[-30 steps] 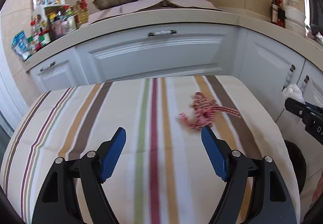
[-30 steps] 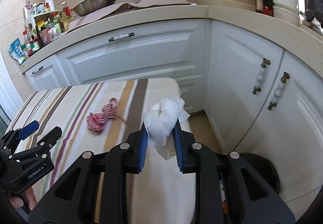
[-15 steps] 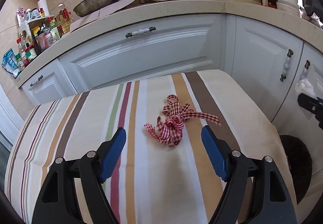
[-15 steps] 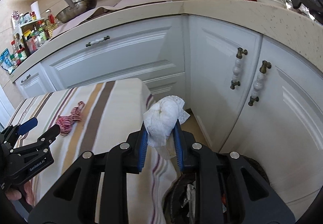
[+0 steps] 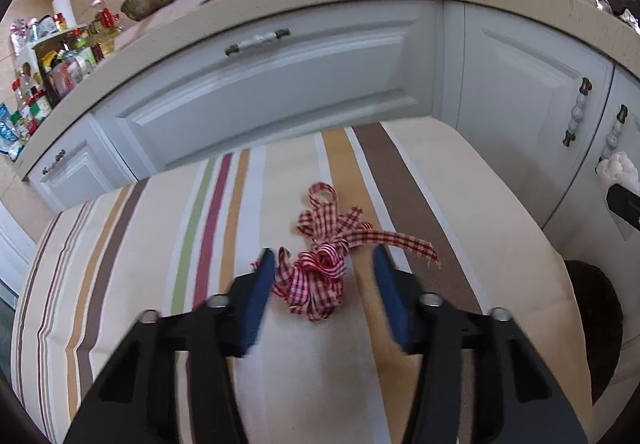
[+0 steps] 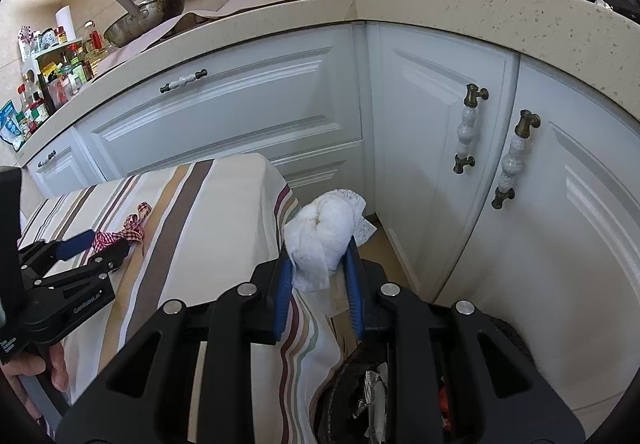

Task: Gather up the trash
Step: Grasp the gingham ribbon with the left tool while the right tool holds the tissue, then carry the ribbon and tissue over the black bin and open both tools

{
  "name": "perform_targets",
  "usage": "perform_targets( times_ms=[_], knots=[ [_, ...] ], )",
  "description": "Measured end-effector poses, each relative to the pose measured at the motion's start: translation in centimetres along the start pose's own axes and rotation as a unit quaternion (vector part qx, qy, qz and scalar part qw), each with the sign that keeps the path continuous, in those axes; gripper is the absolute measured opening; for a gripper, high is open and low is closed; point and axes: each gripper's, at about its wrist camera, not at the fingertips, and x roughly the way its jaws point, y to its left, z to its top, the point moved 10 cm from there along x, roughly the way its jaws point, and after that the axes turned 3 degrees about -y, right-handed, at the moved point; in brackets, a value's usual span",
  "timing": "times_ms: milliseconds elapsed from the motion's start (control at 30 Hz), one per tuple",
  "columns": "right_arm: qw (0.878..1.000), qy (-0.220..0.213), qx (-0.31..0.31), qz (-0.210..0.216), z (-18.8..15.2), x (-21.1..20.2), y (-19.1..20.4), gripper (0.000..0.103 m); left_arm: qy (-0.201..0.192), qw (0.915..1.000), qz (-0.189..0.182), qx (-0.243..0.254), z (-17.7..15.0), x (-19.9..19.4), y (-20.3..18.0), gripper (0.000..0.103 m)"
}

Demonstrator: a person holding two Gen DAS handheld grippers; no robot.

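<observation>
Left gripper [image 5: 324, 264] fingers newly closing around ribbon [image 5: 320, 268].

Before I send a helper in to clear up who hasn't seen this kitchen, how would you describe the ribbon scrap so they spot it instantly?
Find the striped tablecloth on the small table in front of the white cabinets. Near its right side, by the wide brown stripe, lies the ribbon, between the fingers of the left gripper. It is a tangled red-and-white checked strip, the only loose item on the cloth.

Both grippers: black plastic frames w/ triangular cutouts, silver screws, blue pads on fingers [image 5: 256, 300]; white lettering on left gripper [image 6: 94, 248].
</observation>
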Motion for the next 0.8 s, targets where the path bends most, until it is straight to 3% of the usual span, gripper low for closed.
perform_targets(
  times_ms=[100, 267, 800],
  knots=[
    [1.0, 0.001, -0.002, 0.001, 0.0, -0.1, 0.4, 0.023, 0.008, 0.9999, -0.006, -0.001, -0.2, 0.3, -0.1, 0.027],
    [1.0, 0.001, -0.004, 0.001, 0.0, -0.5, 0.9, 0.023, 0.001, 0.9999, -0.011, -0.002, -0.2, -0.1, -0.2, 0.021],
    [1.0, -0.012, -0.008, -0.001, -0.3, -3.9, 2.3, 0.023, -0.03, 0.9994, -0.006, -0.017, -0.9, -4.2, 2.2, 0.019]
  ],
)
